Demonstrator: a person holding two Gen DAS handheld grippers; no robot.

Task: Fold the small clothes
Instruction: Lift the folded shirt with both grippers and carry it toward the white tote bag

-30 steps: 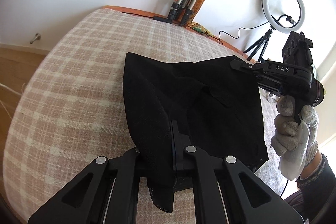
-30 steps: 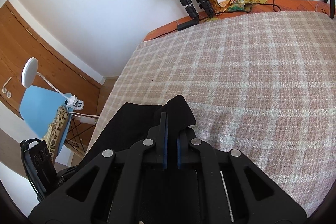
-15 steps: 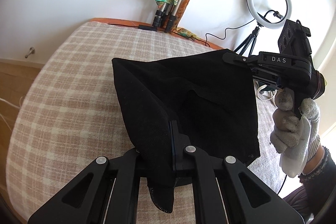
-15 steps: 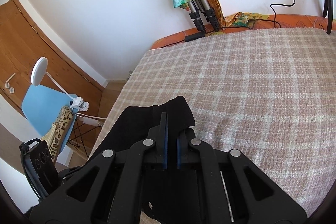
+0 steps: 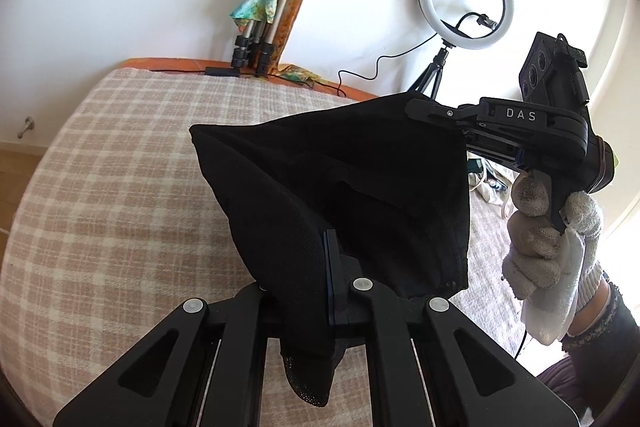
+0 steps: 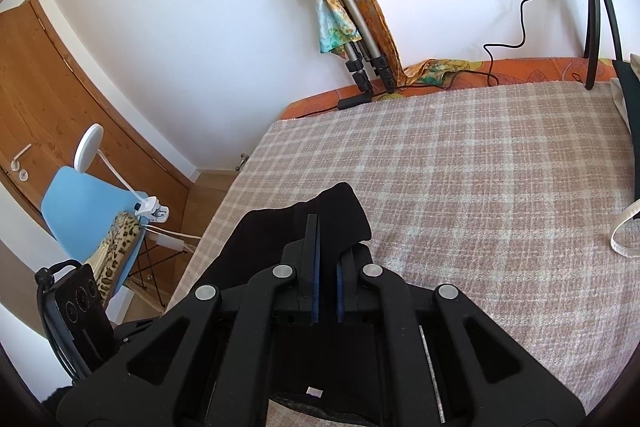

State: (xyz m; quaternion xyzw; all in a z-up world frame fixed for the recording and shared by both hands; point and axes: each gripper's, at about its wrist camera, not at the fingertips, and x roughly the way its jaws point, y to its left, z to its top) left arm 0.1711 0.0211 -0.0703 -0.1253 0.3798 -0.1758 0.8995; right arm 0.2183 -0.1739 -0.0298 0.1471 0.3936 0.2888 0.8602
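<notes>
Left: the left black two-finger gripper (image 5: 329,267) is pinched tight on one corner of the small black knit garment (image 5: 340,187); a short tail of cloth hangs below the fingers.

Middle: the garment hangs in the air as a slack sheet, clear of the pink-and-cream checked blanket (image 5: 120,207) that covers the bed beneath. Its top edge runs from the left gripper across and upward to the far corner.

Right: the right black two-finger gripper (image 5: 424,105), carried in a white knit-gloved hand (image 5: 536,227), is clamped on that far corner. In its own view the right gripper (image 6: 325,267) shows blue pads closed on a fold of black cloth.

Judgement: the long axis lies gripper to gripper, both hands equally engaged, neither nearer. The next move probably turns on lowering that edge level onto the blanket, which lies ahead and below both grippers.
</notes>
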